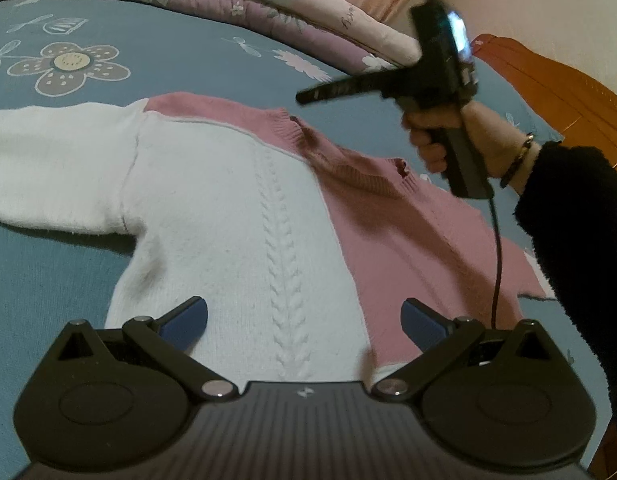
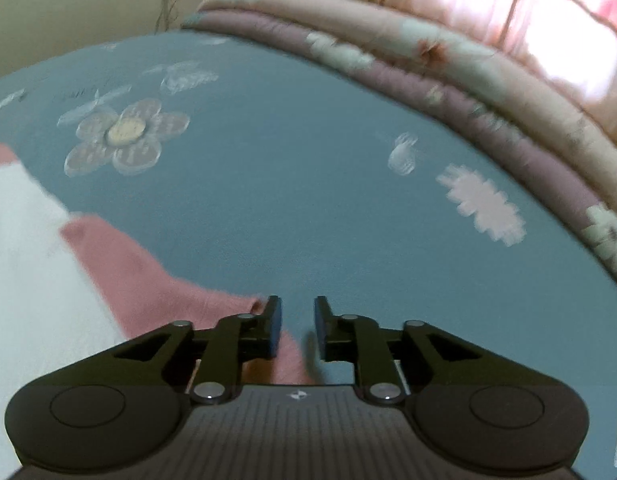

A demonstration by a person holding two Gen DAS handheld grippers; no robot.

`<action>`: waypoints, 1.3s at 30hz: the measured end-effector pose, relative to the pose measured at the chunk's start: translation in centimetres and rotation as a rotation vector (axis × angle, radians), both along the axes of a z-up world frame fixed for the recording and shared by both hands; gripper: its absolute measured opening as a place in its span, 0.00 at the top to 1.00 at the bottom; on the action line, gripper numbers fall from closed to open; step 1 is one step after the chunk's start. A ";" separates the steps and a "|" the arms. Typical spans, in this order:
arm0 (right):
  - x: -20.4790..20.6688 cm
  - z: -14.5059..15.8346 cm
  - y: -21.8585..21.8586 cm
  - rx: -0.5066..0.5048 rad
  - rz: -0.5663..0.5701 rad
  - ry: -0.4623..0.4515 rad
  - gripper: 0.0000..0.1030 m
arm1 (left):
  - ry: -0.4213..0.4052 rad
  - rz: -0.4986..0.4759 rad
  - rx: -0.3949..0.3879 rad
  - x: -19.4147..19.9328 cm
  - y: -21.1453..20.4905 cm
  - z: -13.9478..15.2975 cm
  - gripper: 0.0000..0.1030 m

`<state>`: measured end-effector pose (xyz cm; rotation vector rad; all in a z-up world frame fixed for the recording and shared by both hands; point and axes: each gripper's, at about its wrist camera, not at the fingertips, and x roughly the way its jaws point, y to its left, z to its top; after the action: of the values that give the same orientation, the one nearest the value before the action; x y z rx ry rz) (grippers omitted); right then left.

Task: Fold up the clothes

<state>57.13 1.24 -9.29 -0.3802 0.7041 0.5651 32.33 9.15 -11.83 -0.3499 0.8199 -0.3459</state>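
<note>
I'm over the sweater, which lies flat, front up, on the blue bedsheet. One white sleeve stretches out to the left. On the right side a sleeve already seems folded in across the pink panel, though the far edge is hidden by my arm.

My left gripper hovers above the hem with its jaws wide apart and nothing between them. My right gripper is up in the air above the pink shoulder. Its jaws stand a narrow gap apart and I see no cloth pinched, only pink knit beside the left pad.

The step now, as I judge it, is the white sleeve. I want a pinch near the cuff, lifted low and carried across flat. That keeps the knit from stretching or bunching.

It's soft, fuzzy wool with a raised cable braid down the middle and a ribbed collar. The folded quilt sits at the far edge.
</note>
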 end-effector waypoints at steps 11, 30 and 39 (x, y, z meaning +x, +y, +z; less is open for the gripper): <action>-0.8 -3.1 6.1 0.085 0.117 0.187 0.78 | -0.001 -0.003 0.032 0.0 -0.4 0.0 0.01; 0.5 -2.8 -8.2 -0.078 -0.135 0.154 0.67 | 0.001 0.020 -0.038 -0.4 -0.2 0.6 0.01; 0.8 -4.9 -9.2 -0.049 -0.089 0.149 0.60 | -0.004 0.003 -0.004 0.0 -0.6 -0.2 0.01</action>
<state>57.90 -7.91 -14.24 -0.3527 0.8754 0.4962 32.34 8.57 -11.99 -0.3537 0.8148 -0.3450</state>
